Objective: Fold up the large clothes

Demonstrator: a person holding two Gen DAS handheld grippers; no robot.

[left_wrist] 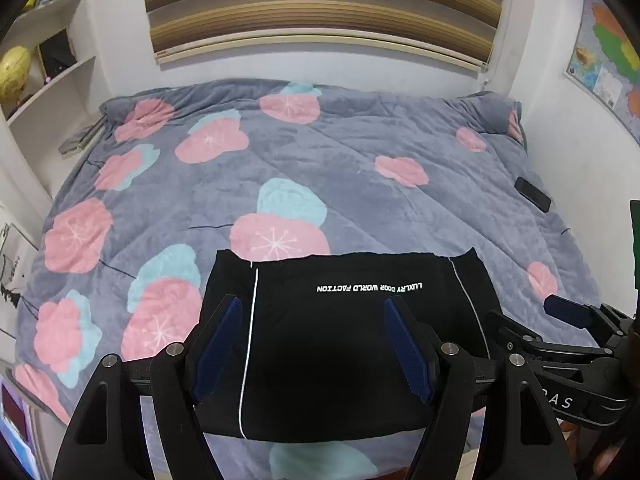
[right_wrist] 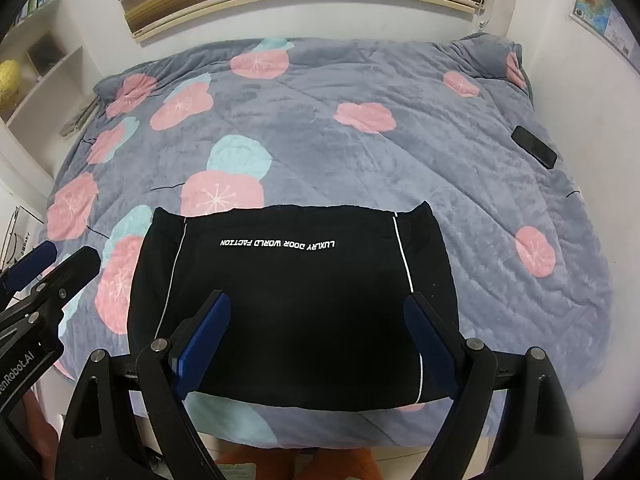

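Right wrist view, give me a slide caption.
Open right hand-held gripper above a folded black garment on a floral quilt.

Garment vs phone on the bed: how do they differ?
The garment is large, soft, folded into a block with white piping and white lettering; the phone is small, rigid, plain. The garment lies at the near edge of the bed under both open grippers; the phone lies far right, untouched. Both are black and lie flat.
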